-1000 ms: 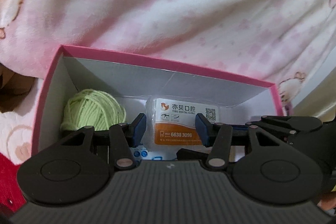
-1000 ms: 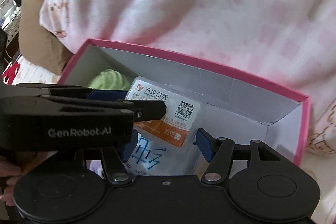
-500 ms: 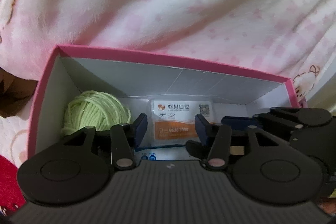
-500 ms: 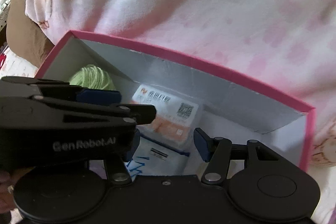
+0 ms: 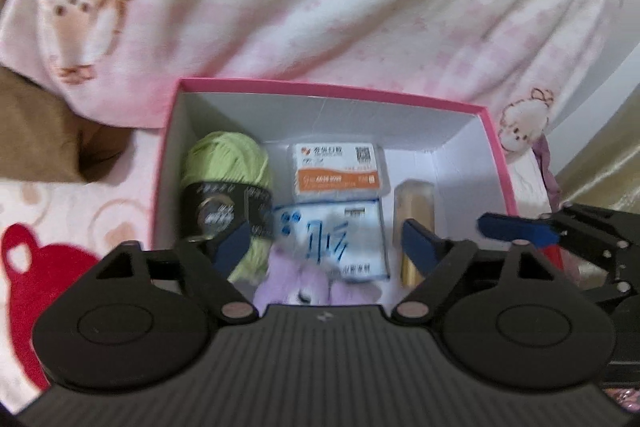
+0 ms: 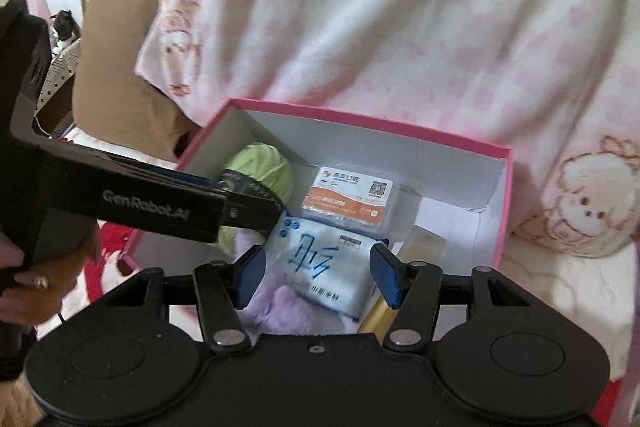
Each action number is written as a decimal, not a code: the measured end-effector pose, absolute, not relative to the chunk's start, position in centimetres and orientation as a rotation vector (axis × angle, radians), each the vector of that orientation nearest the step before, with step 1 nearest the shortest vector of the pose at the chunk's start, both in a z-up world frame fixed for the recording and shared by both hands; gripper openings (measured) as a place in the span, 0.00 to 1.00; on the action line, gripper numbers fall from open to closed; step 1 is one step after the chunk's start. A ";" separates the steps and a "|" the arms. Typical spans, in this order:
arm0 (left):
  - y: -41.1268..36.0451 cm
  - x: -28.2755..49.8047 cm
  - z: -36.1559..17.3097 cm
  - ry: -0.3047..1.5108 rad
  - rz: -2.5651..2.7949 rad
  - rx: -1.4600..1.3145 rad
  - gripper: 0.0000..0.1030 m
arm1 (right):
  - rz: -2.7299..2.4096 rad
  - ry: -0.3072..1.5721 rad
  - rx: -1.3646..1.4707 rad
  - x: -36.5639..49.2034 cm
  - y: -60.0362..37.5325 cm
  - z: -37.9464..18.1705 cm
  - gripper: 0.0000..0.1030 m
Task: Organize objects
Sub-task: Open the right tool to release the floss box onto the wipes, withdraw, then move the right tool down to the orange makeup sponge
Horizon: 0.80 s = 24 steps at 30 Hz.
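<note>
Above the pink box (image 5: 496, 163) on the bed, my left tongs (image 5: 324, 247) were opening on nothing and my right tongs (image 6: 316, 277) hung released, so packing looked nearly finished, and next I would fetch whatever remained outside.

Black gripper (image 6: 316, 271), blue-padded fingers (image 6: 250, 273), apparently lettered "GenRobot.AI".

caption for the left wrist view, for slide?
Left gripper jaws opening above the pink box holding green yarn, tissue packs and a gold tube.
</note>
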<state>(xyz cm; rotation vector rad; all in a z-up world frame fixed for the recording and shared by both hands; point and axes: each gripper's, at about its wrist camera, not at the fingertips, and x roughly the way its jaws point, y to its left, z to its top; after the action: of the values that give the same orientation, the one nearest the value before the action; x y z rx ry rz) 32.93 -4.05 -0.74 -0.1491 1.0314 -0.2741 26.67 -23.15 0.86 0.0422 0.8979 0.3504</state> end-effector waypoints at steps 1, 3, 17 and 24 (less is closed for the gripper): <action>-4.0 32.2 0.0 1.025 -0.284 -0.136 0.93 | 0.351 0.884 0.037 26.0 -23.3 1.4 0.63; -3.8 30.5 1.6 0.985 -0.323 -0.100 0.93 | 0.353 0.861 0.028 25.1 -23.1 2.6 0.64; -2.8 20.1 6.8 0.938 -0.504 0.032 0.88 | 0.282 0.760 -0.035 13.2 -22.7 8.3 0.70; -3.4 16.8 6.5 0.942 -0.551 0.039 0.86 | 0.271 0.794 -0.065 10.5 -22.0 6.9 0.70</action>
<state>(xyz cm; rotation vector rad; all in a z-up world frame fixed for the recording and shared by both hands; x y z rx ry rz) 16.77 -3.36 6.52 0.0389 0.9423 -0.5509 10.54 -22.00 6.91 -0.0655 0.7942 0.2714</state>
